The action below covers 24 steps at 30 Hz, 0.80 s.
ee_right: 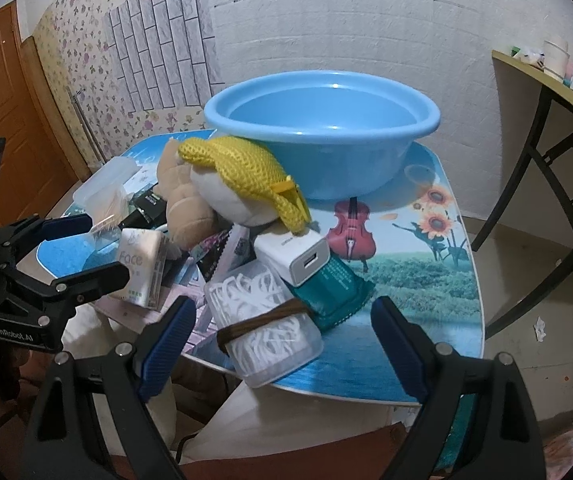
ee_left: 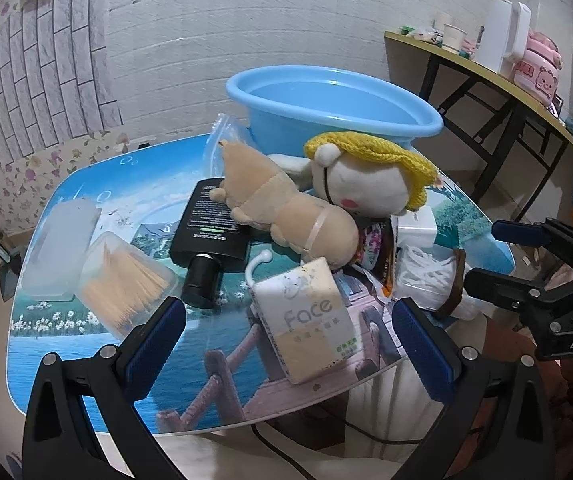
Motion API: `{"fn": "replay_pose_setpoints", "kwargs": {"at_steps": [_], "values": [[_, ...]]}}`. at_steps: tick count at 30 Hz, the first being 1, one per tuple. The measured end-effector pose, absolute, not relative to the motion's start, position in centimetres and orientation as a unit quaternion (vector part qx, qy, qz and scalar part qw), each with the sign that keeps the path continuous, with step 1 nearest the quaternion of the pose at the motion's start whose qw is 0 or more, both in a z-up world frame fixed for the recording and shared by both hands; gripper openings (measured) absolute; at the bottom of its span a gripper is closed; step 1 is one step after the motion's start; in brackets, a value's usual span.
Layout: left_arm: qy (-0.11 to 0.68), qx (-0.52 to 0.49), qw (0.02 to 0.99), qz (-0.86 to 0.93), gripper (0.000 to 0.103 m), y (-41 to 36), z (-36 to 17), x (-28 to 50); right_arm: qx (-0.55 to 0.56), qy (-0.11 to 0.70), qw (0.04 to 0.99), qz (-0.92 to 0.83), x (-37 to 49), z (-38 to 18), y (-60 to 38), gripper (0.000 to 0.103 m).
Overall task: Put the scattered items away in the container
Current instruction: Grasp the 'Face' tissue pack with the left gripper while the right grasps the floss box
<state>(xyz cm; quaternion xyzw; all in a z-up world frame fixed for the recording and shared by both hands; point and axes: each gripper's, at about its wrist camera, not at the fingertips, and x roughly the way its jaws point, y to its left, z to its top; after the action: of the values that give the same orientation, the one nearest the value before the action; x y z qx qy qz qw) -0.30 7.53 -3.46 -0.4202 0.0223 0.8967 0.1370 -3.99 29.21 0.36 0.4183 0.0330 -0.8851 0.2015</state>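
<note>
- Basin (ee_right: pixel 322 120) stands empty at the table's (ee_right: pixel 446 280) far side; nothing is tidied yet.
- Doll (ee_left: pixel 366 176), plush (ee_left: pixel 286 208), bottle (ee_left: pixel 214 220), tissue pack (ee_left: pixel 306 320) and floss box (ee_right: pixel 270 320) lie scattered before it.
- Left gripper (ee_left: pixel 286 336) and right gripper (ee_right: pixel 282 344) hover wide, empty.

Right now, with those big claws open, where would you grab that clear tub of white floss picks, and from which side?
Grip the floss-pick tub across its two long side walls, near the brown band around its middle, coming down from above at the near table edge. It lies lengthwise toward the open right gripper, so the narrow width fits between the jaws. Its far end sits by the white charger and teal packet.
</note>
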Motion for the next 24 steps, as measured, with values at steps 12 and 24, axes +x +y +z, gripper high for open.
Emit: {"fn": "replay_pose_setpoints", "kwargs": {"at_steps": [12,24], "values": [[0.042,-0.433,0.143,0.889,0.103,8.6,-4.7,-0.2,0.431,0.041,0.211,-0.876,-4.0,-0.6,28.8,0.084],[0.052,-0.443,0.14,0.884,0.098,9.1,-5.7,-0.5,0.444,0.042,0.214,-0.869,-4.3,-1.6,28.8,0.084]]}}
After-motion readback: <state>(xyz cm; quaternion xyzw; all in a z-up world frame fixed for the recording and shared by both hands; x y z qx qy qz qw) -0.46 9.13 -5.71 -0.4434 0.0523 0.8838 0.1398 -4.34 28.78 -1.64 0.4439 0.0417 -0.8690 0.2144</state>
